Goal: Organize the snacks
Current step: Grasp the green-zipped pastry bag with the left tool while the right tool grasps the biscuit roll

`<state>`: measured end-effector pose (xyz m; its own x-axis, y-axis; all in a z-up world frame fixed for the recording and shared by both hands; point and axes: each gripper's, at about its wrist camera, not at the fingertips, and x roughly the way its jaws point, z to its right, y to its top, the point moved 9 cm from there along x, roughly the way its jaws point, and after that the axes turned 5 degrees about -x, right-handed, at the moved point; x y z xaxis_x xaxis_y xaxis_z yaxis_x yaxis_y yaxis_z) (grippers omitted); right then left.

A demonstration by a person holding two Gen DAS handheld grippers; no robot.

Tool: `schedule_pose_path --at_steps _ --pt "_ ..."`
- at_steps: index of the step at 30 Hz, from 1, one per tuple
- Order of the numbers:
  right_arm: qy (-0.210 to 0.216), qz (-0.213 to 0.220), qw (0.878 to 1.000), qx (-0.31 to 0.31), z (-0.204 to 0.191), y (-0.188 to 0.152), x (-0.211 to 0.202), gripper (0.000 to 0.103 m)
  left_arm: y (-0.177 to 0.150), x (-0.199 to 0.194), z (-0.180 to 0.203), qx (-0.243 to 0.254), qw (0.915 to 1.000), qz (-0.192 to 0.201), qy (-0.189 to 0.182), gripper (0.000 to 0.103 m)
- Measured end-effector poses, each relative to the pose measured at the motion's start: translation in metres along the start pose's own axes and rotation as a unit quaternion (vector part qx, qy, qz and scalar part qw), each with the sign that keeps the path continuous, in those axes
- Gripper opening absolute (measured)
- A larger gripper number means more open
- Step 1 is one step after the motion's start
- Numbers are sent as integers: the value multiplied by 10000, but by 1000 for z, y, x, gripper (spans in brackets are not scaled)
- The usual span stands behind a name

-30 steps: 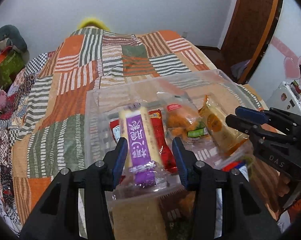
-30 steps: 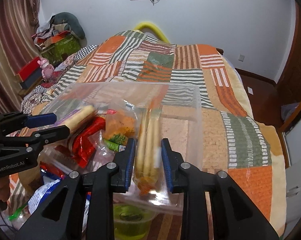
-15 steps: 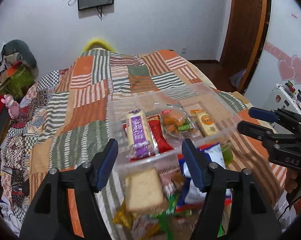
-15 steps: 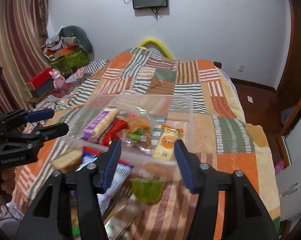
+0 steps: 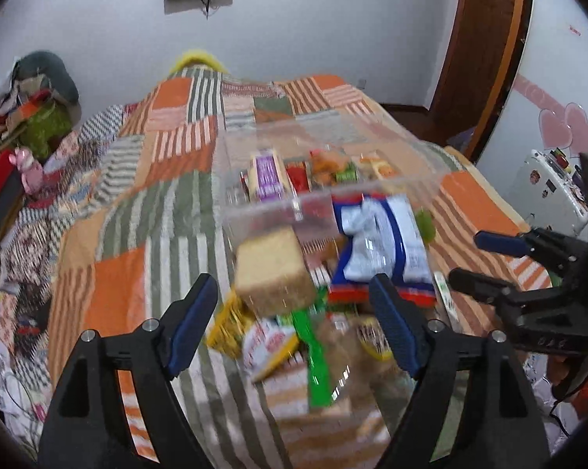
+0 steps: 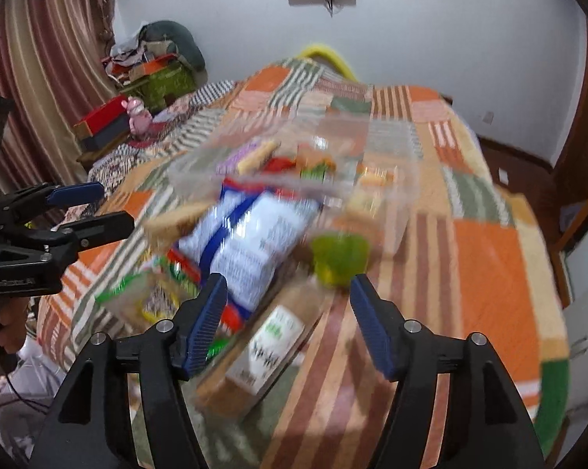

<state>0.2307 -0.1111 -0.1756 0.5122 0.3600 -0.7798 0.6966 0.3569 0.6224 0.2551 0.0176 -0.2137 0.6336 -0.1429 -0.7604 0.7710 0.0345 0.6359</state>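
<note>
A clear plastic box (image 5: 407,148) sits on the bed with a purple-labelled bar (image 5: 268,174), a red packet and orange snacks inside; it shows blurred in the right wrist view (image 6: 395,160). A pile of loose snacks lies in front of it: a wrapped cake slice (image 5: 272,269), a blue-and-white bag (image 5: 379,242) (image 6: 251,242), a green jelly cup (image 6: 338,258) and a brown packet (image 6: 266,344). My left gripper (image 5: 294,320) is open above the pile. My right gripper (image 6: 288,320) is open and empty above the pile's right side; it also shows in the left wrist view (image 5: 485,258).
The bed carries an orange, green and striped patchwork quilt (image 5: 145,179). Boxes, clothes and a pink toy (image 6: 137,113) are stacked at the left wall. A wooden door (image 5: 485,39) and a white appliance (image 5: 547,191) stand to the right.
Both grippers opened wide and drew back and up from the clear box. The box now sits on the bed, farther off, and the snack pile has come into view.
</note>
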Motion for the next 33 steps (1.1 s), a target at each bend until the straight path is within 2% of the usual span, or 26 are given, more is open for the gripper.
schedule_pose_path --at_steps 6,8,15,19,28,33 --pt "98 -411 9988 250 -2 -25 23 62 -31 6 11 209 9994 -276 60 80" --pt "178 -479 9982 326 -2 -26 29 70 -33 7 15 226 9993 -298 24 83" --pt "244 -635 9969 397 -2 -30 40 70 -44 21 26 -125 9978 -565 -319 85" --pt "260 -601 9972 356 0 -33 31 61 -50 27 33 -200 9960 -700 -517 85" --pt "128 -541 9978 351 21 -46 9 45 -58 42 52 -162 9953 -807 -508 85" --pt "59 -565 9976 388 27 -48 2 44 -61 46 48 -320 9954 -751 -498 83"
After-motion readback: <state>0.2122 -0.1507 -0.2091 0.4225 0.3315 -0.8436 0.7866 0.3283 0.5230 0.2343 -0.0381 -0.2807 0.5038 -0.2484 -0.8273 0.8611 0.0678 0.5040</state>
